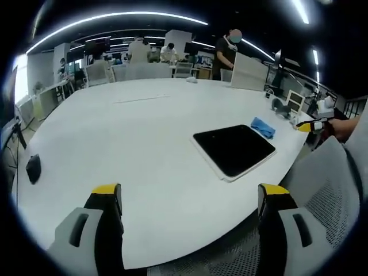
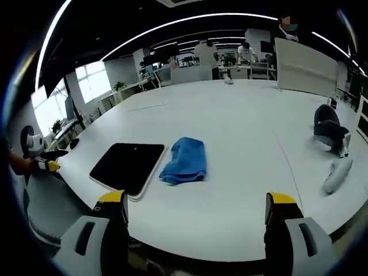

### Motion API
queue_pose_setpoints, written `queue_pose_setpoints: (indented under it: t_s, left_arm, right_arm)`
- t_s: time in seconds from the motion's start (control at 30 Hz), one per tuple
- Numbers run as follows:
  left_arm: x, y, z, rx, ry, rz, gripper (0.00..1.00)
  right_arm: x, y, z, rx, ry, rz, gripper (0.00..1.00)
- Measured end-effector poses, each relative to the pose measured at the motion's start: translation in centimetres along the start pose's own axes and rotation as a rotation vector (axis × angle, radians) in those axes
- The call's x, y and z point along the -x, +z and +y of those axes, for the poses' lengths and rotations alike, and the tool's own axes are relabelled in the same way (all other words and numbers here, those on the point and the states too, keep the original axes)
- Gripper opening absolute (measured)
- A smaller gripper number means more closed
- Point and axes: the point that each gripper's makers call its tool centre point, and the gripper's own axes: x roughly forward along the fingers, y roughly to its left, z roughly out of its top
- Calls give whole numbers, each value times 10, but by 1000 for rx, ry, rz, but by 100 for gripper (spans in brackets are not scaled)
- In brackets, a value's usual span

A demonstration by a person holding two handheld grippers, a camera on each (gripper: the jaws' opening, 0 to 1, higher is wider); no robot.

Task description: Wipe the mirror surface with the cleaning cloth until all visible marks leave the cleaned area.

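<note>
Right gripper view has the mirror lying flat near the counter's near edge, a dark square panel in a pale frame, one corner just short of the rim. No marks can be made out on its glass at this size. The blue cleaning cloth sits crumpled just beside the mirror, touching or nearly touching its frame, probably left there so one short reach takes it onto the glass. The right tool hangs off the counter edge, jaws spread wide with nothing between them, aimed between cloth and mirror, which suits a first grab at the cloth. Left gripper view shows the left tool likewise spread and empty, hanging over the counter edge beside a mesh chair back. Wiping looks not yet begun.
</note>
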Motion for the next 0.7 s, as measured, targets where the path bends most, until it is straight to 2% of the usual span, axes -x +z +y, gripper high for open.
queue_pose_setpoints:
  t_s: [0.17,0.3,0.33,0.43,0.5,0.63,0.7]
  left_arm:
    - [2,4,-12,-16,-40,-6,99]
    - [3,4,-15,-32,-56,-11,99]
    - [3,6,-15,-40,-57,-24,99]
    - [1,3,-13,-35,-62,-12,99]
    - [1,1,-12,-18,-67,-6,99]
    - [1,1,-14,-33,-83,-9,99]
    - [0,-1,-12,-21,-77,-2,99]
  right_arm:
    - [-2,16,9,34,-29,-29,99]
    - [-2,32,5,28,-62,-67,99]
    - [-1,35,3,9,-74,-67,99]
    - [0,35,0,-37,-92,-50,99]
    - [-4,35,0,-24,-95,-30,99]
    - [-12,46,2,-11,-100,-52,98]
    - [-14,51,3,-22,-107,-62,95]
